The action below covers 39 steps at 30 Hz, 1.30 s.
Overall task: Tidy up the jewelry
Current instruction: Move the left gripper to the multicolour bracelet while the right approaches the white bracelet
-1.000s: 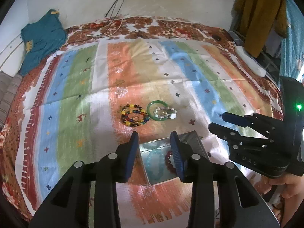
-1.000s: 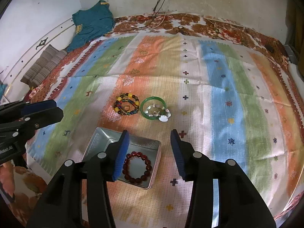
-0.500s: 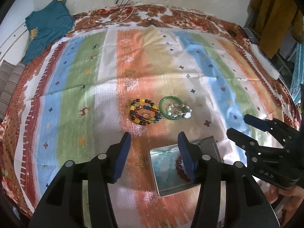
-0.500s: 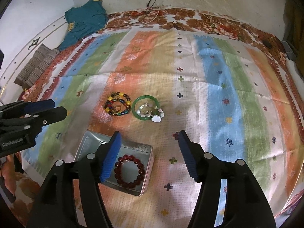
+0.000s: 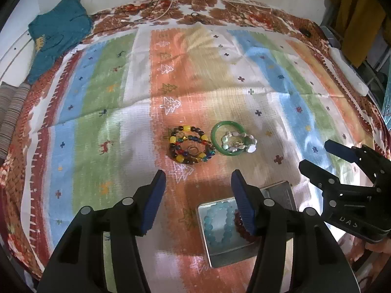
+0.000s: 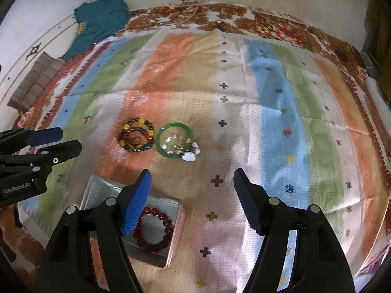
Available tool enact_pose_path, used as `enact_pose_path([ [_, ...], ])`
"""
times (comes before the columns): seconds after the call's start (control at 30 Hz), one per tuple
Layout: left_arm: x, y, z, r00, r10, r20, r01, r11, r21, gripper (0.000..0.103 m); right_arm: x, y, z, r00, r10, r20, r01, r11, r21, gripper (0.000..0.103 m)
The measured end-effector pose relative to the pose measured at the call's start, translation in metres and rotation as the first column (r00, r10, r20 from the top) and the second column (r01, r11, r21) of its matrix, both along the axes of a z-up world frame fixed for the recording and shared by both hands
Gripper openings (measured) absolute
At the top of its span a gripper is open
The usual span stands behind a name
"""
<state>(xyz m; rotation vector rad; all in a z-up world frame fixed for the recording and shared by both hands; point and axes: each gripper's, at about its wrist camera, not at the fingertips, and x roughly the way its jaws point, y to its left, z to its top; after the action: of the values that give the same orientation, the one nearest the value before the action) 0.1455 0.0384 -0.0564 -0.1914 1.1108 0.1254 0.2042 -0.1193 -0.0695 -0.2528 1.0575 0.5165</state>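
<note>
Lying on a striped cloth (image 5: 136, 78), the jewelry sits in two groups. A multicolored bead bracelet (image 5: 190, 147) and a green bangle (image 5: 228, 138) rest side by side near the cloth's middle, with a pale bead bracelet (image 5: 238, 143) draped over the bangle's 4 o'clock side. A metal tin (image 6: 133, 222), at 7 o'clock from the bangle in the right wrist view, holds a dark red bead bracelet (image 6: 154, 229); the left wrist view also shows a light blue bead bracelet (image 5: 218, 222) inside it. The left gripper (image 5: 198, 197) hovers with its fingers spread wide, holding nothing, above the cloth beside the tin. The right gripper (image 6: 193, 197) is likewise released and empty, its left finger over the tin. A teal garment (image 6: 100, 22) lies at 11 o'clock.
</note>
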Motion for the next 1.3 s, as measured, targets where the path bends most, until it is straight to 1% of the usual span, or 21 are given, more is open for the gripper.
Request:
enact_pose_path([
  [0.03,0.002,-0.001,-0.001,1.0,-0.003,-0.003,0.003,1.0,-0.002,0.056,0.002,0.001,0.0,1.0,0.002,-0.002,-0.002,1.0,0.001,0.073],
  [0.07,0.004,-0.001,-0.002,1.0,-0.006,-0.005,0.006,1.0,-0.004,0.057,0.004,0.002,-0.001,1.0,0.001,-0.002,-0.001,1.0,-0.001,0.073],
  [0.5,0.037,0.013,-0.031,0.996,0.02,-0.085,-0.02,1.0,0.006,0.057,0.032,0.014,-0.027,0.999,-0.007,-0.05,0.005,0.999,-0.046,0.073],
  [0.9,0.058,0.019,-0.047,0.992,0.016,-0.123,-0.014,1.0,0.016,0.057,0.05,0.027,-0.047,0.997,-0.002,-0.076,-0.004,0.997,-0.075,0.073],
  [1.3,0.075,0.034,-0.074,0.983,0.03,-0.18,-0.028,0.999,0.017,0.057,0.062,0.035,-0.061,0.995,0.001,-0.103,-0.011,0.996,-0.089,0.073],
])
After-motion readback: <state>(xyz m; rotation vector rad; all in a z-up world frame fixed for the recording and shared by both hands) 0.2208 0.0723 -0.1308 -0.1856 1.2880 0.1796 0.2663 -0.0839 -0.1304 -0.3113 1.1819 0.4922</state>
